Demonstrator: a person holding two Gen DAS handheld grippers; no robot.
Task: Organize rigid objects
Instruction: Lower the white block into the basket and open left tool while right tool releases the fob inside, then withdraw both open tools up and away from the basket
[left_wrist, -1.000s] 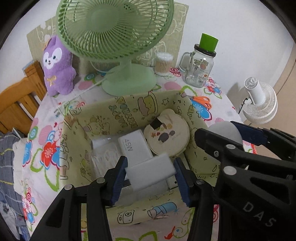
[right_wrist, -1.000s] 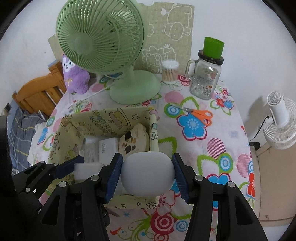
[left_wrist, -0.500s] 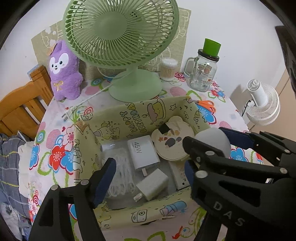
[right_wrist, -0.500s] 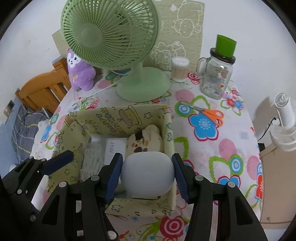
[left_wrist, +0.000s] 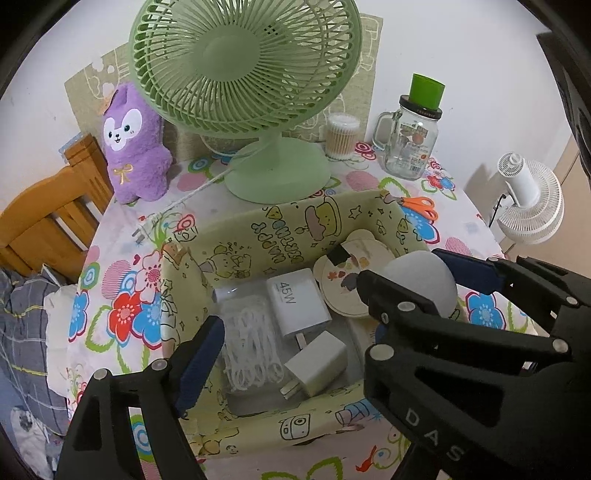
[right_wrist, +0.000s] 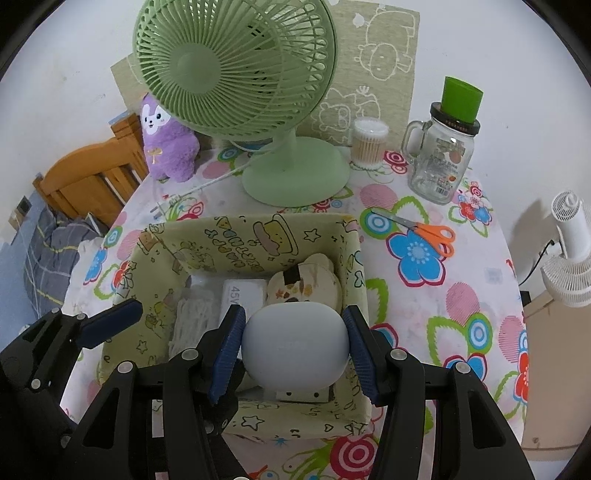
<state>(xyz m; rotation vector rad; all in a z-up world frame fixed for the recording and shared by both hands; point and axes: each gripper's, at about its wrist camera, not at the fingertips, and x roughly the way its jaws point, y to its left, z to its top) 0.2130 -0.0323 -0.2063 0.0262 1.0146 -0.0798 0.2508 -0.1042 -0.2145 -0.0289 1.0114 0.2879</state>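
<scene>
Small white charger (left_wrist: 318, 362) lying loose on the floor of the yellow fabric box (left_wrist: 258, 236), beside the 45W adapter (left_wrist: 297, 301) and cable bundle (left_wrist: 251, 350). Above it, left gripper (left_wrist: 295, 354) just opened, jaws spread, empty. Right gripper (right_wrist: 295, 343) over the box — pinching a pale rounded case (right_wrist: 295, 343).

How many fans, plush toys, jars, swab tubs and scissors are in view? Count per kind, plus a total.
Fans: 2, the green fan and the white fan
Plush toys: 1, the purple plush
Jars: 1, the glass jar
Swab tubs: 1, the swab tub
Scissors: 1, the orange scissors
Total: 6
</scene>
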